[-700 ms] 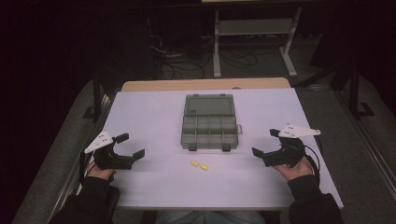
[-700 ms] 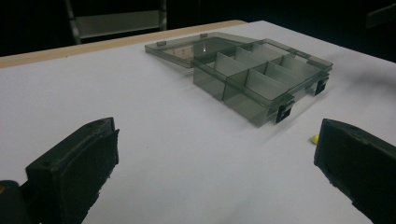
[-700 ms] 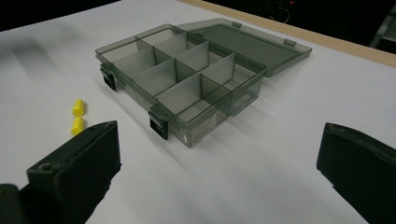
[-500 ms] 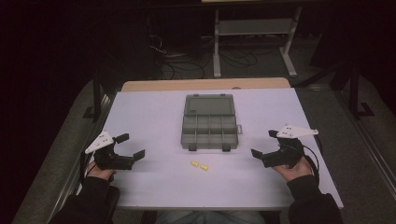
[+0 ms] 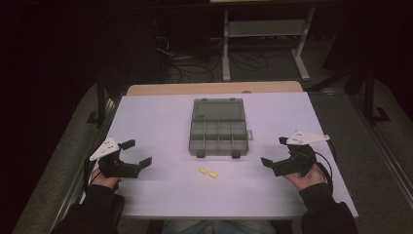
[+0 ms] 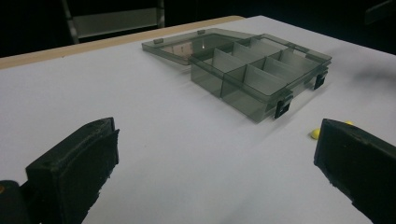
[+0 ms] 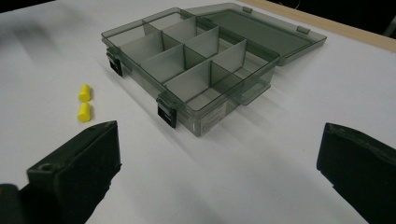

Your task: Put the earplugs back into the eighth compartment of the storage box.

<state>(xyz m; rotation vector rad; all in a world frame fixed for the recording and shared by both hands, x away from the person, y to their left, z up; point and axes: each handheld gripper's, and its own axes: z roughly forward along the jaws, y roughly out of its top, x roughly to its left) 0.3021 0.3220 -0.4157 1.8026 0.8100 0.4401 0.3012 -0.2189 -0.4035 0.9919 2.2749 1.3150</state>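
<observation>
I see a white table [image 5: 160, 122] with a bare wooden strip along its far edge. On it, near the middle, lies a smoky grey compartment box [image 5: 217, 138], its lid [image 5: 217, 109] folded flat open onto the surface on the far side. The tray part is split by dividers into small cells, and from the views I have they look empty. Two black latches hang at the box's near edge. Just in front of the box, closer to me, lie two small yellow earplugs [image 5: 208, 172], side by side and nearly touching, apart from the box. The rest of the white top is bare.
</observation>
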